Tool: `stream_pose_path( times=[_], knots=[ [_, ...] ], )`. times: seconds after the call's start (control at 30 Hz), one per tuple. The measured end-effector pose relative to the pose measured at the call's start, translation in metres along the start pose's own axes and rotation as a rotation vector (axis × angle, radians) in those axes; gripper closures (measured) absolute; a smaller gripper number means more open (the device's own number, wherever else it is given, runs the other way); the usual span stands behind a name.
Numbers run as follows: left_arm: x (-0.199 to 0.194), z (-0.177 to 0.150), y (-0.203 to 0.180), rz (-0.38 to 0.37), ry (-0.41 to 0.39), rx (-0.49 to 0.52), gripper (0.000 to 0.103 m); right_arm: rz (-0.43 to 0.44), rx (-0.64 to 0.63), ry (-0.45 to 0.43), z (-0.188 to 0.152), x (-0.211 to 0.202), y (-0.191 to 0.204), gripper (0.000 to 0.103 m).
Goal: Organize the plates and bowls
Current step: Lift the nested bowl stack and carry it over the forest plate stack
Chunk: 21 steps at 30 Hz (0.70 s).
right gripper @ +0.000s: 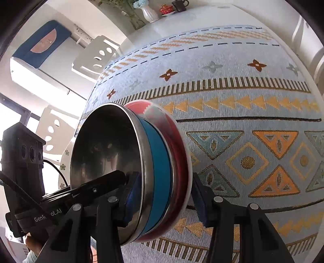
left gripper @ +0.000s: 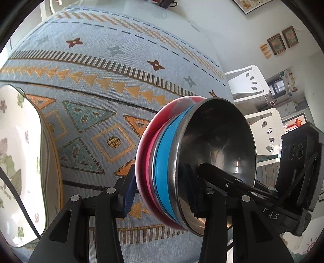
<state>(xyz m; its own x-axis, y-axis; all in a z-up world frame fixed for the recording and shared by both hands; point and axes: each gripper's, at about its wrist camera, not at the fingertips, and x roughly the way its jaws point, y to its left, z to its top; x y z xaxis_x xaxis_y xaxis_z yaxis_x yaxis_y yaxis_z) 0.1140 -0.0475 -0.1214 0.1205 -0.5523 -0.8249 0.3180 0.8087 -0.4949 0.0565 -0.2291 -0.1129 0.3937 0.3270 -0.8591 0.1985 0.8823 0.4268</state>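
Three nested bowls are held tilted on edge above the tablecloth: a steel bowl (left gripper: 218,137) innermost, a blue bowl (left gripper: 164,161) around it, a red bowl (left gripper: 145,145) outermost. My left gripper (left gripper: 162,194) is shut on the stack's rim, one pad inside the steel bowl and one against the red bowl. The right wrist view shows the same steel bowl (right gripper: 105,149), blue bowl (right gripper: 160,161) and red bowl (right gripper: 178,145). There my right gripper (right gripper: 165,200) is shut on the rim the same way. Each view shows the other gripper's finger reaching into the steel bowl.
A white flowered plate (left gripper: 16,141) lies on a yellow-rimmed plate (left gripper: 54,161) at the left. The patterned blue tablecloth (right gripper: 243,91) covers the table. White chairs (left gripper: 253,81) stand past the table's edge. A vase (right gripper: 149,12) and small dishes sit at the far end.
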Motion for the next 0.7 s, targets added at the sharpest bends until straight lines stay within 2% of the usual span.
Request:
stream_pose_path(
  times=[0.4,0.57,0.7],
  knots=[
    [-0.041,-0.006,-0.011,-0.015,-0.098,-0.012,0.064,0.021,-0.049,-0.035,0.006,-0.031,0.018,0.055],
    [-0.068,-0.014,-0.004,0.017,-0.16,-0.048,0.064,0.034,-0.114,-0.034,0.008,-0.039,0.045,0.055],
    [-0.098,-0.022,0.016,0.039,-0.215,-0.106,0.064,0.051,-0.18,-0.019,0.004,-0.04,0.076,0.055]
  ],
)
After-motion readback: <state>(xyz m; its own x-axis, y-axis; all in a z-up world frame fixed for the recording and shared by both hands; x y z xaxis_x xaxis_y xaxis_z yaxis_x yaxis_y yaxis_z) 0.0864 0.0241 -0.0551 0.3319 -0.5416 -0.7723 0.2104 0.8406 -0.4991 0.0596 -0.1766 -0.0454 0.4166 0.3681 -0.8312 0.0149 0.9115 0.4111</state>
